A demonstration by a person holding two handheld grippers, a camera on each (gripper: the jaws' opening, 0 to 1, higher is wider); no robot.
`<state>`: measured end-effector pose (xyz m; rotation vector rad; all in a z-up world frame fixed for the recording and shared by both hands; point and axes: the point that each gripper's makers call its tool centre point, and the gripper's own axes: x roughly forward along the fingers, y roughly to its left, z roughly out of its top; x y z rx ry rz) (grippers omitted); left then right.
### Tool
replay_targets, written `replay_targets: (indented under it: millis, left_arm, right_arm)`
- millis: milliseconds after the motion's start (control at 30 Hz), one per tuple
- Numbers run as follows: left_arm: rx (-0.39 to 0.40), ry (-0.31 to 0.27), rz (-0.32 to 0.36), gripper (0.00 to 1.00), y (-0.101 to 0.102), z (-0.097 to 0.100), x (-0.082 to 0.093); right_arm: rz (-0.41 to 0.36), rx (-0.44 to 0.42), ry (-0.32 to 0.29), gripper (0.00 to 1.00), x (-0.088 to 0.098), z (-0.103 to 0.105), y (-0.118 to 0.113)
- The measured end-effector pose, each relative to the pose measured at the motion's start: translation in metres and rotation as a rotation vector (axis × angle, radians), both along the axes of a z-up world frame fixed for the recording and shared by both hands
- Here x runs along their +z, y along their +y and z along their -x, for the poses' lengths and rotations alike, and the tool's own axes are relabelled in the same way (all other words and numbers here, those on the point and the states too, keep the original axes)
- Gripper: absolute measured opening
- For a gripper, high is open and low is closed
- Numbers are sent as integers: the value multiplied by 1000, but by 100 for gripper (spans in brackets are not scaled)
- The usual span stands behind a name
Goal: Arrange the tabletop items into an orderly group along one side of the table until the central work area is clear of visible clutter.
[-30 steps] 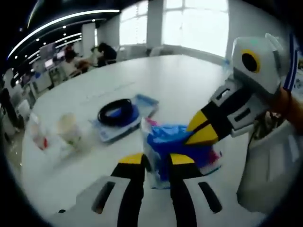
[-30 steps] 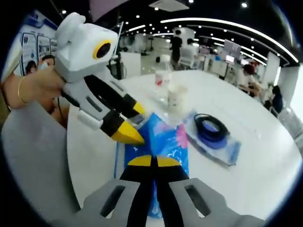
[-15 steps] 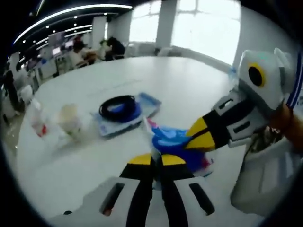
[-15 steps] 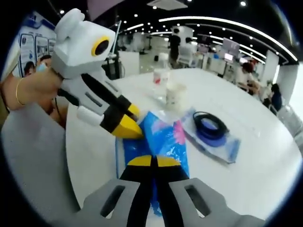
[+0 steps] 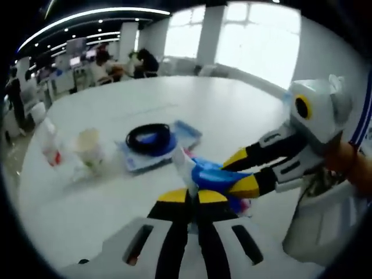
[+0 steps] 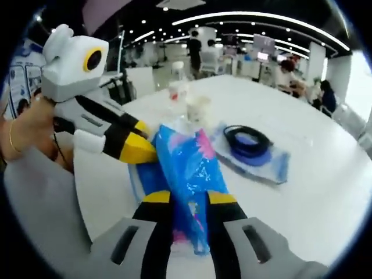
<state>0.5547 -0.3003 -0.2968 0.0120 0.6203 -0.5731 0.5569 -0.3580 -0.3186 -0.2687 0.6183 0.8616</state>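
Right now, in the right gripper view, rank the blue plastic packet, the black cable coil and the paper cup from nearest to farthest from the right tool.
1. Blue plastic packet: between the right tool's tips.
2. Black cable coil: up and right, lying on a clear blue pouch.
3. Paper cup: straight beyond the packet, farther up the white table.

Glossy, crinkled plastic film makes up the blue and pink packet (image 6: 189, 168) at the centre of the right gripper view, catching the light along its folds. The table (image 6: 314, 197) under it reads as smooth, matt white. Right of centre, the black coil (image 6: 247, 138) looks rubbery and sleek on its clear shiny plastic bag (image 6: 278, 165). The left gripper (image 6: 139, 148), at left, shows hard moulded plastic, white, black and yellow, with a slight sheen.
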Motion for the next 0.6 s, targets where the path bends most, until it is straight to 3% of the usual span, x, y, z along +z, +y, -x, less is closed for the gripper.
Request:
replay_targets:
  millis: [233,467,600]
  left_arm:
    - [94,-8,55,0,13,-7,7]
    - [158,-34,84,0,24,-12,15]
    - [191,-38,119,0,27,-14,19]
  right_arm:
    - [-37,-145,22,48,1,-14,-17]
    - [-89,-214,67,48,0,-17,-24]
    - [-164,-253,123,44,1,-17,-23]
